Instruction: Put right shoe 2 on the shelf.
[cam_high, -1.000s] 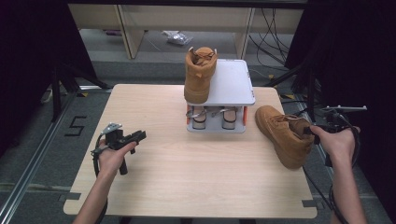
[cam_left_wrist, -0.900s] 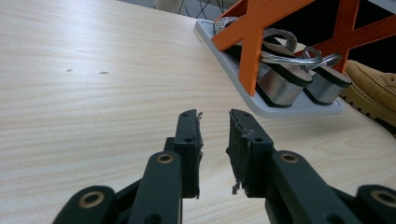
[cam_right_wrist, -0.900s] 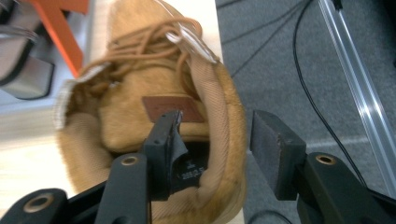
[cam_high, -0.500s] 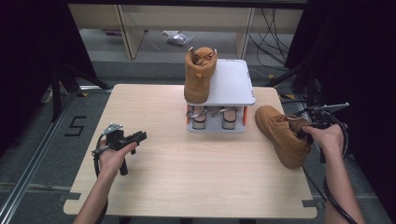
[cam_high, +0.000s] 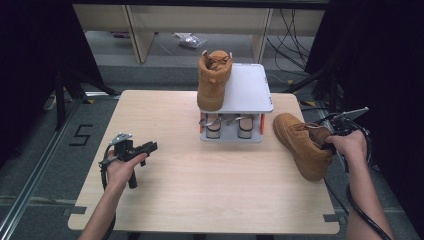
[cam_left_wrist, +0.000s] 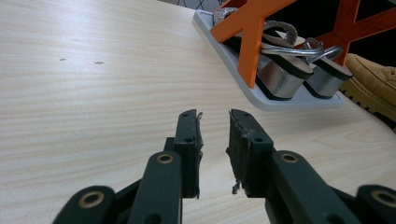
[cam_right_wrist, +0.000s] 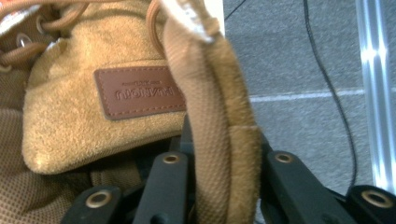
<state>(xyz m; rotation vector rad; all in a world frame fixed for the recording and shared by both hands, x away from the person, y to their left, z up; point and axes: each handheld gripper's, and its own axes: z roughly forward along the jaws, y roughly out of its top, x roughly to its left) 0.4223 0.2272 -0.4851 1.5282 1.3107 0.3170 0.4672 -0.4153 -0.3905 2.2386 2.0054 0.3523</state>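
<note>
1. Tan suede boot (cam_high: 301, 145) at table's (cam_high: 175, 200) right edge, beside shoe rack (cam_high: 240, 97).
2. Right gripper (cam_right_wrist: 219, 154): jaws just closed, clamping boot's collar; ready for lifting.
3. Left gripper (cam_left_wrist: 214, 135): parted, empty, idle.

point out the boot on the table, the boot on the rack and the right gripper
boot on the table (cam_high: 300, 142), high view, side of its upper
boot on the rack (cam_high: 212, 82), high view, its heel side
right gripper (cam_right_wrist: 219, 186), right gripper view, between its jaws, closed on the boot's collar

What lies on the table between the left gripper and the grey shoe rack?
Nothing: in the high view, bare table separates the left gripper from the grey shoe rack.
</note>
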